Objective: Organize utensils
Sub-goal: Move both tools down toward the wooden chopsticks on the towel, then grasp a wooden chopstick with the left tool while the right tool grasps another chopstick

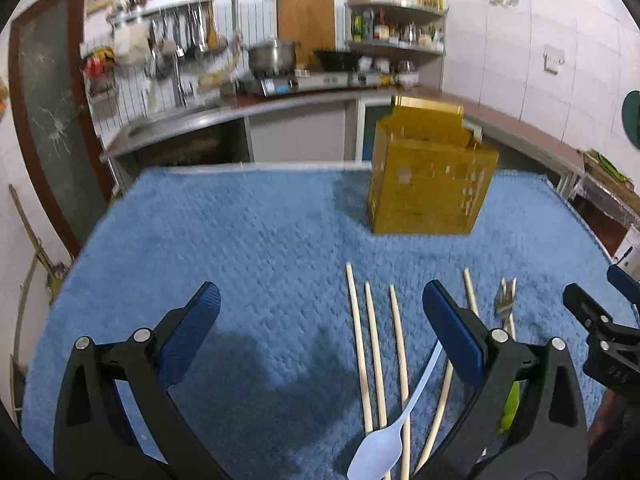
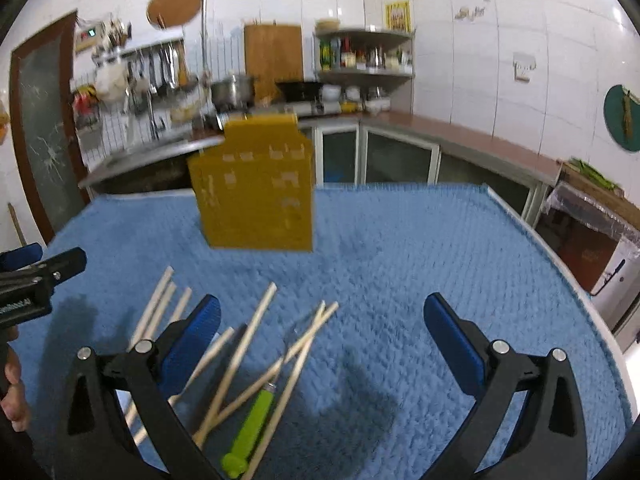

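A yellow perforated utensil holder [image 1: 428, 184] [image 2: 256, 192] stands upright on the blue shaggy mat [image 1: 240, 240] [image 2: 400, 264]. Several wooden chopsticks [image 1: 376, 356] [image 2: 240, 352] lie loose in front of it, some crossed. Among them lie a white plastic spoon [image 1: 384, 444] and a fork with a green handle [image 1: 505, 304] [image 2: 250, 428]. My left gripper [image 1: 320, 304] is open above the mat, its right finger over the chopsticks. My right gripper [image 2: 320, 316] is open too, with nothing held, hovering right of the pile. The left gripper's tip [image 2: 52, 268] shows at the right wrist view's left edge.
Behind the table runs a kitchen counter [image 1: 280, 100] with a sink, a steel pot [image 1: 272, 56], a stove and shelves of bottles. A cracked glass door [image 1: 52, 120] stands at the left. The table's right edge [image 2: 560, 264] drops off to a low cabinet.
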Motion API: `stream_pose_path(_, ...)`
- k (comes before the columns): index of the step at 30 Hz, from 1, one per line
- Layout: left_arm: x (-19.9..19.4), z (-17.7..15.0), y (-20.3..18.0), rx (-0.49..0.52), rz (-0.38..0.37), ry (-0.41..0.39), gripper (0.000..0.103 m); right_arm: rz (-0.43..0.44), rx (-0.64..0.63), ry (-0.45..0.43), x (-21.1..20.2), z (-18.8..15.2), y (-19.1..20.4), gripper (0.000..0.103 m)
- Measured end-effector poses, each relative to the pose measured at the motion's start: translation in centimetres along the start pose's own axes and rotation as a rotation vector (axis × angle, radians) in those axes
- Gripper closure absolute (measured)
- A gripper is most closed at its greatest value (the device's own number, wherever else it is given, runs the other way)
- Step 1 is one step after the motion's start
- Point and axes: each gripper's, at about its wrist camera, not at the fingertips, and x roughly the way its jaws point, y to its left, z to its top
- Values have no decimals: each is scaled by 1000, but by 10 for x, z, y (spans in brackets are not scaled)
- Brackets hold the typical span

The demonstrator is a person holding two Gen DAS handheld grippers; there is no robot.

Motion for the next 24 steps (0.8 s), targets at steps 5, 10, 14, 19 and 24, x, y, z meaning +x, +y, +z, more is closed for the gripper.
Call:
stream_pose_path(5, 31, -12, 1, 17, 20, 79, 6, -17, 26, 96, 29, -12, -8, 5)
stream_pose_path(10, 59, -20, 8, -20, -1, 171, 14, -45, -13, 150, 48, -14, -4, 27)
stream_pose_path(14, 72, -26, 11, -29, -16, 213, 21, -27, 4, 203, 63, -18, -6, 44)
stream_pose_path(19, 83, -28, 8, -35, -45, 243, 36, 14, 13, 267, 79, -25, -3, 58)
stream_pose_path(24, 95, -28, 1, -14, -54, 267, 43, 28, 12, 279, 83, -27, 1, 66)
